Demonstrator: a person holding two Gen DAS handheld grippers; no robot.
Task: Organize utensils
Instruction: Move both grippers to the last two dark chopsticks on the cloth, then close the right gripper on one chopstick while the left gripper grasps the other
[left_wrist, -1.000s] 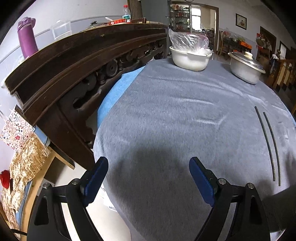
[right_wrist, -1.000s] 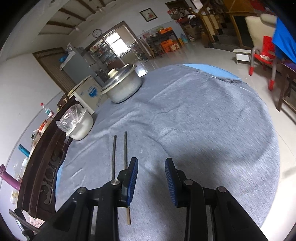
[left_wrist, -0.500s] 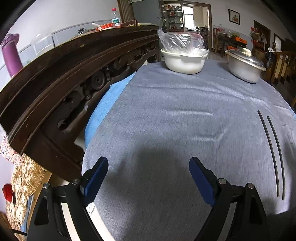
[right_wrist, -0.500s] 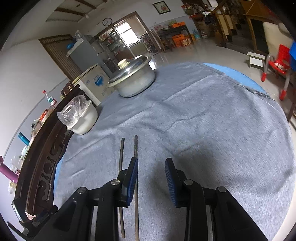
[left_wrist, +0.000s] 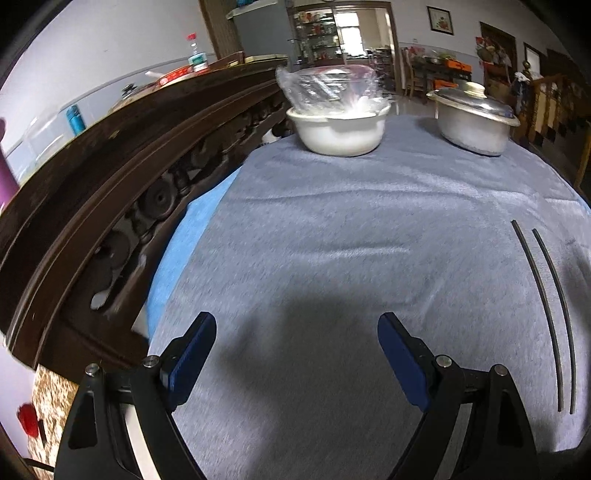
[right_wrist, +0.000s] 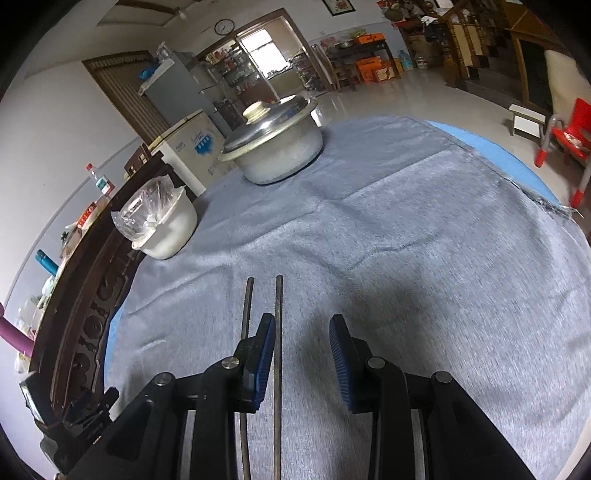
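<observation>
Both my grippers have slid across the grey cloth (left_wrist: 332, 229). Left gripper (left_wrist: 297, 352) gapes wide, empty; right gripper (right_wrist: 302, 356) part-open, gripping nothing. Two chopsticks (right_wrist: 278, 295) lie parallel on the cloth, under its left finger (right_wrist: 264, 354).

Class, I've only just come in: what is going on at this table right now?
A person holds a gripper in each hand above a grey cloth. Both are empty: the left gripper stands wide open, the right gripper partly open over two chopsticks lying side by side. A plastic-covered white bowl and a lidded metal pot sit beyond.
</observation>
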